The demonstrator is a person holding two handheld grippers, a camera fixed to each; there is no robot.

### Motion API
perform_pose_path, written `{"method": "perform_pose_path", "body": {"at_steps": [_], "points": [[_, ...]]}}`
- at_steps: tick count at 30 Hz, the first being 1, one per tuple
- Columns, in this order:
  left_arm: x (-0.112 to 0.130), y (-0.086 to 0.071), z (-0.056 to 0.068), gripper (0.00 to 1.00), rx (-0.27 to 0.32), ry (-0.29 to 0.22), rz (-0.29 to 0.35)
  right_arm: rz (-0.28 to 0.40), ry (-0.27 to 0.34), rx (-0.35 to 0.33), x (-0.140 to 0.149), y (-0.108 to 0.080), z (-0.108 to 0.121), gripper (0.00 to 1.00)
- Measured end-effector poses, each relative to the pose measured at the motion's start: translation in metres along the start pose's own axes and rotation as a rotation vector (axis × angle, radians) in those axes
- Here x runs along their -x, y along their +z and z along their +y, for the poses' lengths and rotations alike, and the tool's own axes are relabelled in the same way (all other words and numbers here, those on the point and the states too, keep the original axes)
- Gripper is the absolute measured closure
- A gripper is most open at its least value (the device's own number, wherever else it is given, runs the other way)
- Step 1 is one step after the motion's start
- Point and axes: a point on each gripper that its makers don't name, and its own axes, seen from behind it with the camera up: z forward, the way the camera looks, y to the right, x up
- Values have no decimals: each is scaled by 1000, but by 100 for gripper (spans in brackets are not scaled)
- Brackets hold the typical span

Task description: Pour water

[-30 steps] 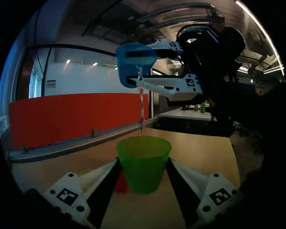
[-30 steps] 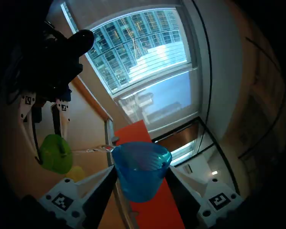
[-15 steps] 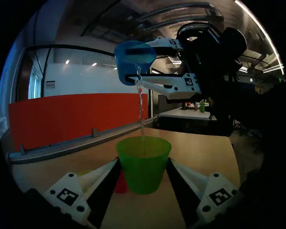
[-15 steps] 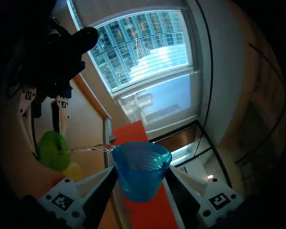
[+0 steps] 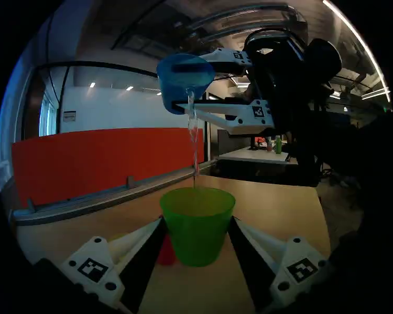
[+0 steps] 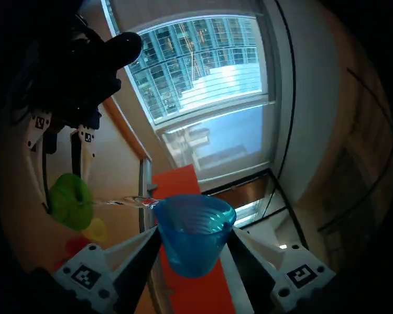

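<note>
My left gripper (image 5: 197, 230) is shut on a green cup (image 5: 197, 224), held upright just above the wooden table (image 5: 280, 209). High above it my right gripper (image 5: 209, 82) is shut on a blue cup (image 5: 183, 81), tipped on its side. A thin stream of water (image 5: 193, 141) falls from the blue cup's lip into the green cup. In the right gripper view the blue cup (image 6: 194, 238) sits between my right gripper's (image 6: 194, 243) fingers, and water (image 6: 123, 201) runs from its rim toward the green cup (image 6: 71, 201), held by my left gripper (image 6: 65, 178).
A red cup (image 5: 166, 251) and a yellow cup (image 5: 118, 236) stand on the table behind the green cup. An orange wall panel (image 5: 102, 159) with a metal rail (image 5: 112, 191) borders the table's far side. A large window (image 6: 207, 89) shows in the right gripper view.
The water keeps pouring. The blue cup has tilted a little further and risen slightly; the green cup stays in place.
</note>
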Motion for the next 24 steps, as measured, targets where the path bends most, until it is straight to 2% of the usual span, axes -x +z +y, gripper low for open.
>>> {"method": "perform_pose_path", "body": {"at_steps": [24], "points": [[1, 0, 2, 19, -1, 1, 0, -5, -96, 30, 0, 1, 14, 14]]}}
